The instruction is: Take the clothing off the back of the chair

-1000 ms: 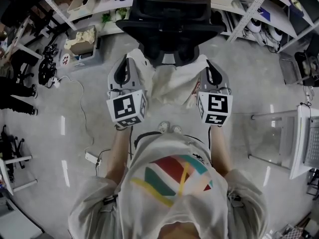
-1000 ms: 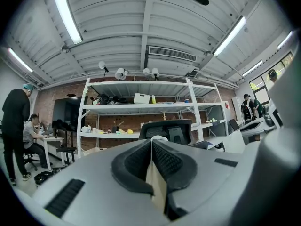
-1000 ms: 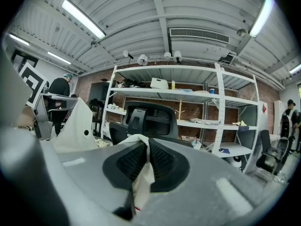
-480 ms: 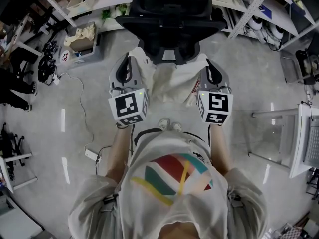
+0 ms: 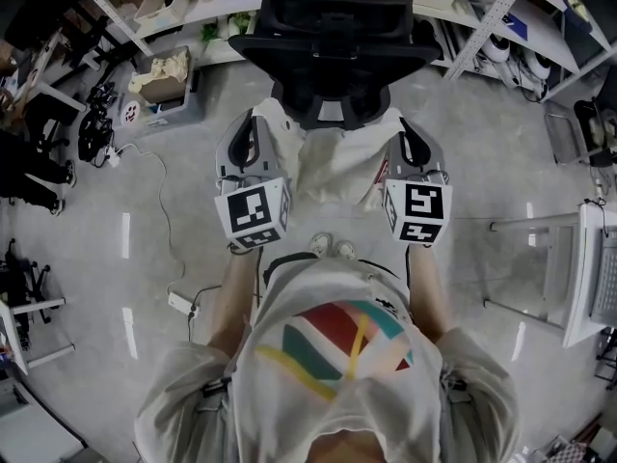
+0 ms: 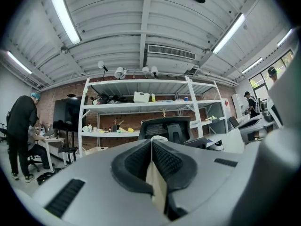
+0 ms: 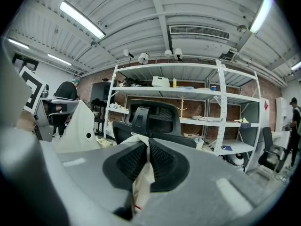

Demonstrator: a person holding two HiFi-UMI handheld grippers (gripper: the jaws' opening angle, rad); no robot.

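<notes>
A person (image 5: 229,297) stands at the near edge, seen from above, in a white T-shirt (image 5: 328,355) with a print of red, teal and yellow stripes. The toes of pale shoes (image 5: 330,248) show just beyond the shirt hem, on a grey polished floor (image 5: 482,162). Both forearms reach forward.

The left tongs (image 5: 253,116) and the right tongs (image 5: 401,122) are held side by side, well apart and roughly level. Each pair is closed tight on a cream garment (image 5: 333,167). In the left gripper view, the left tongs (image 6: 151,141) pinch a fold of the garment (image 6: 157,187) between ribbed black pads, and the cloth hangs down below them. In the right gripper view, the right tongs (image 7: 146,141) grip the garment (image 7: 141,185) the same way, with a small red mark near the cloth's lower edge.

The garment spans from one pair of tongs to the other and sags in the middle. It hangs on the near side of a black office chair (image 5: 333,46), with its far edge close to the foot of the chair back. Whether cloth and chair touch cannot be told. Both gripper views show the chair (image 6: 167,128) (image 7: 150,119) straight ahead.

To the left, a white power strip (image 5: 178,304) and its cable (image 5: 159,210) lie on the floor. Farther left, a box (image 5: 159,80) holds cream-coloured items. A white desk (image 5: 583,287) stands at the right edge. White shelving (image 5: 463,17) loaded with small goods runs along the far side. A second person (image 6: 21,135) in dark clothes stands at the far left.
</notes>
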